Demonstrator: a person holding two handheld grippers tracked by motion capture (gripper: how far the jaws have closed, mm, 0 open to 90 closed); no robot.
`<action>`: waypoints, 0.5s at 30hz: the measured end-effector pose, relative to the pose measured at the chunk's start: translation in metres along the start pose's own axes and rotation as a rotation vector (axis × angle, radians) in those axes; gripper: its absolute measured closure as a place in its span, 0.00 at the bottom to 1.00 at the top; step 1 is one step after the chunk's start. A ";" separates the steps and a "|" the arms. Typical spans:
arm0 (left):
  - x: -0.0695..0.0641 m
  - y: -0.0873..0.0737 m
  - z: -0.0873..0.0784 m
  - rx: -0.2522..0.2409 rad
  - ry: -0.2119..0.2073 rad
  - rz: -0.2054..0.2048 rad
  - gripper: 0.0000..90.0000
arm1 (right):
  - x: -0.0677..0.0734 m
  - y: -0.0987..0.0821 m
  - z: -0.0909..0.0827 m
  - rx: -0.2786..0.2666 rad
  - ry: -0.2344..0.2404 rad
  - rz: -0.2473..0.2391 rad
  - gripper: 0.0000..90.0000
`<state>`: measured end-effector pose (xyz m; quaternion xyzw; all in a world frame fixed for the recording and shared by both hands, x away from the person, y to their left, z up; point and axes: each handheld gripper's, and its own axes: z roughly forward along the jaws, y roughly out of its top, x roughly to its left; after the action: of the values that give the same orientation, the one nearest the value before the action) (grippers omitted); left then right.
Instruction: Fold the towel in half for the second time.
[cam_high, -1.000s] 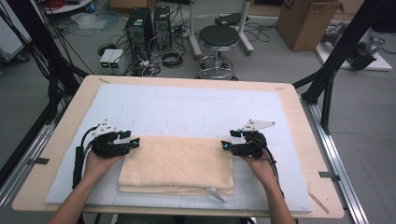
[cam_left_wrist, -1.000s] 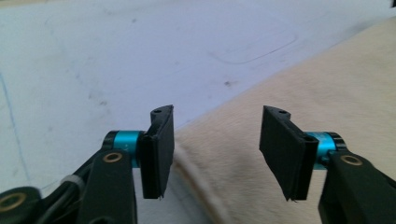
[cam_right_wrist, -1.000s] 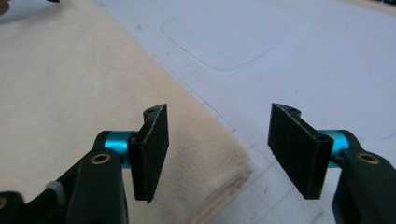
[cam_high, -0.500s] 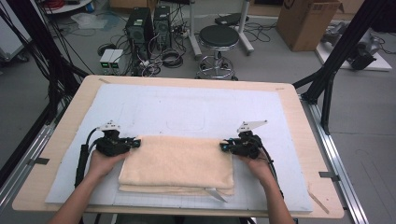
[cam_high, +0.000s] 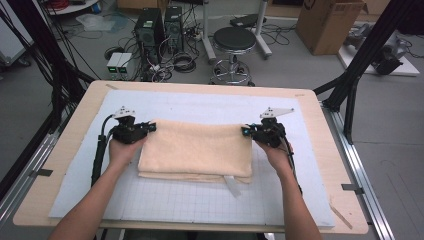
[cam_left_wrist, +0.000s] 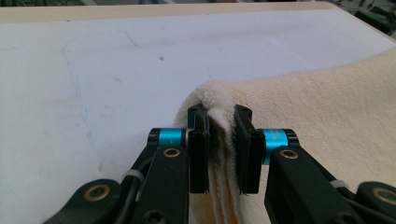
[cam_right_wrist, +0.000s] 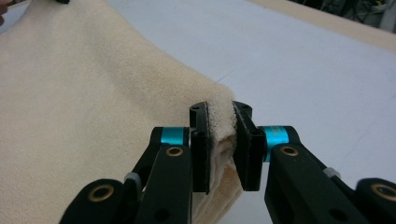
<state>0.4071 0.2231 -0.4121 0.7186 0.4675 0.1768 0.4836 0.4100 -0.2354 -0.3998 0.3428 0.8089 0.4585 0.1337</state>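
A folded cream towel (cam_high: 197, 147) lies across the middle of the white grid mat (cam_high: 200, 200). My left gripper (cam_high: 150, 128) is shut on the towel's far left corner; its jaws have just closed, and in the left gripper view (cam_left_wrist: 220, 149) the bunched cloth (cam_left_wrist: 212, 100) is pinched between the pads. My right gripper (cam_high: 245, 131) is shut on the far right corner, its jaws also just closed; the right gripper view (cam_right_wrist: 220, 149) has the towel's edge (cam_right_wrist: 222, 107) squeezed between the pads. Both corners are lifted slightly off the mat.
The mat covers a wooden table (cam_high: 65, 150) with a metal rail (cam_high: 360, 170) along its right side. A white label tab (cam_high: 231, 186) sticks out from the towel's near edge. Beyond the table stand a stool (cam_high: 234, 42), computer cases (cam_high: 150, 25) and a cardboard box (cam_high: 327, 22).
Both grippers closed on the towel's far corners and moved away from me toward the far side of the table, drawing the towel's far edge along and lifting it a little.
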 end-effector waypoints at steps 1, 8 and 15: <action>0.001 0.003 0.004 -0.009 0.009 0.007 0.86 | -0.003 0.003 0.003 -0.002 -0.016 -0.002 0.87; 0.011 0.001 0.017 0.042 0.022 0.031 0.69 | -0.021 -0.009 0.021 0.011 -0.042 0.083 0.65; 0.002 -0.007 -0.009 -0.007 -0.047 0.061 0.60 | -0.007 0.000 0.002 -0.067 -0.020 0.073 0.55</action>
<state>0.3980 0.2301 -0.4145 0.7348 0.4333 0.1763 0.4912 0.4162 -0.2388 -0.4015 0.3718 0.7788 0.4864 0.1365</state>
